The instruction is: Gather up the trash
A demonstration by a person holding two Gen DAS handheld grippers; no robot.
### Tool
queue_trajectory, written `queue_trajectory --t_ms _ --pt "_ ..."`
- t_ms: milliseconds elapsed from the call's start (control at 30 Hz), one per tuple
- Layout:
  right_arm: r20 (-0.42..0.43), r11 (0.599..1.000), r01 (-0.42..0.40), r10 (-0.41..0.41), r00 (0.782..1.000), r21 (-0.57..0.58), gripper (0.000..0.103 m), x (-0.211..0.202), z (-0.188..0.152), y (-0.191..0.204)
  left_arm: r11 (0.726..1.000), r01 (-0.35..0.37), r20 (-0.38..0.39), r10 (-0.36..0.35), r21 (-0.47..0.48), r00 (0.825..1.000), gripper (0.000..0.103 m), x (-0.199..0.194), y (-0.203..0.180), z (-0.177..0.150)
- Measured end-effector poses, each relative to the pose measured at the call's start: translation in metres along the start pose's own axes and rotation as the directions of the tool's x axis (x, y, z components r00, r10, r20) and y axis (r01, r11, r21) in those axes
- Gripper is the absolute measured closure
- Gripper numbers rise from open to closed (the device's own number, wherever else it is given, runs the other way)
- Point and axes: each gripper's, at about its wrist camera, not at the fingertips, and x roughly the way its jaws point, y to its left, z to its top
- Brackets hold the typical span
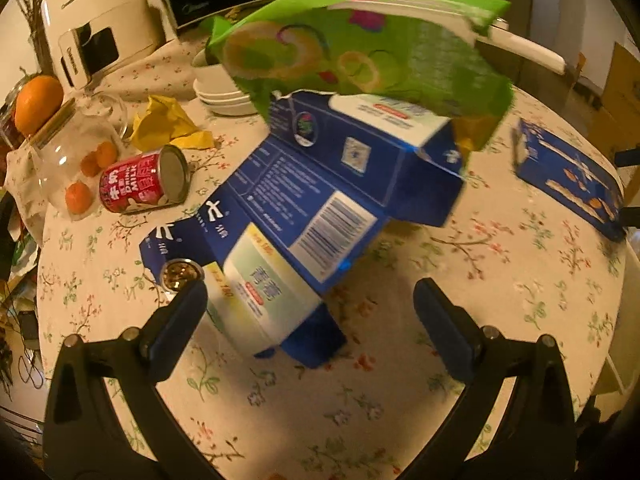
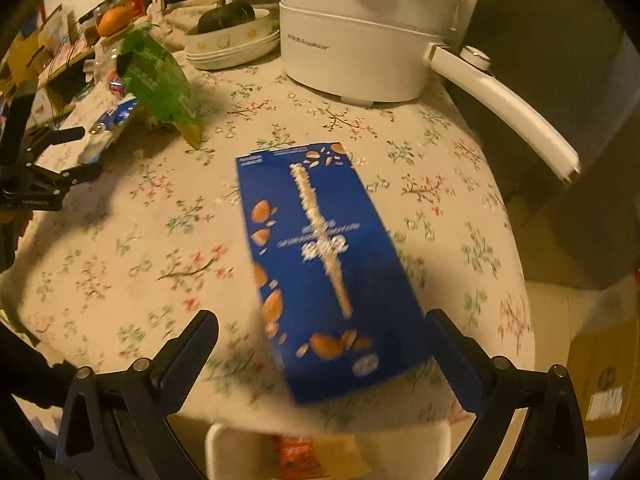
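Observation:
My left gripper is open just in front of a flattened blue and white carton lying on the floral tablecloth. A green snack bag lies over the carton's far end. A red milk can lies on its side to the left, near a crumpled yellow wrapper and a small round foil lid. My right gripper is open around the near end of a blue almond snack box, which hangs over the table edge. That box also shows in the left wrist view.
A white electric pot with a long handle stands at the back. Stacked white bowls hold a dark squash. A glass jar of small oranges lies at left. A white bin holding trash sits below the table edge.

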Motion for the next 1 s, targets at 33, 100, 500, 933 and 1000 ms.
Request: queue_trajectory --t_ms 33,100,500,933,1000 --pt "-0.006 1.0 -0.009 0.009 1.0 -0.002 0.0 0.005 0.002 -0.003 1.0 0.001 -0.003 -0.001 -0.008 1.0 0.001 0.003 0.002 0.001" --pt "-0.015 0.999 -0.035 0.035 0.999 0.0 0.0 0.012 0.005 -0.008 1.0 -0.006 -0.008 0.006 -0.021 1.0 0.001 0.007 0.006 0.002" --pt "-0.06 0.997 -0.079 0.081 0.995 0.022 0.0 0.052 0.006 -0.012 0.999 -0.014 -0.031 0.013 -0.044 0.999 0.018 0.028 0.013 0.004" --pt "-0.046 0.994 -0.062 0.066 0.997 0.088 0.004 0.041 -0.005 -0.004 1.0 -0.004 -0.019 0.004 -0.02 1.0 0.086 0.016 -0.002 0.009" --pt "-0.051 0.994 -0.063 0.068 0.996 0.091 0.004 0.036 -0.01 0.0 0.999 0.0 -0.01 0.0 -0.039 1.0 0.088 0.01 -0.001 0.009"
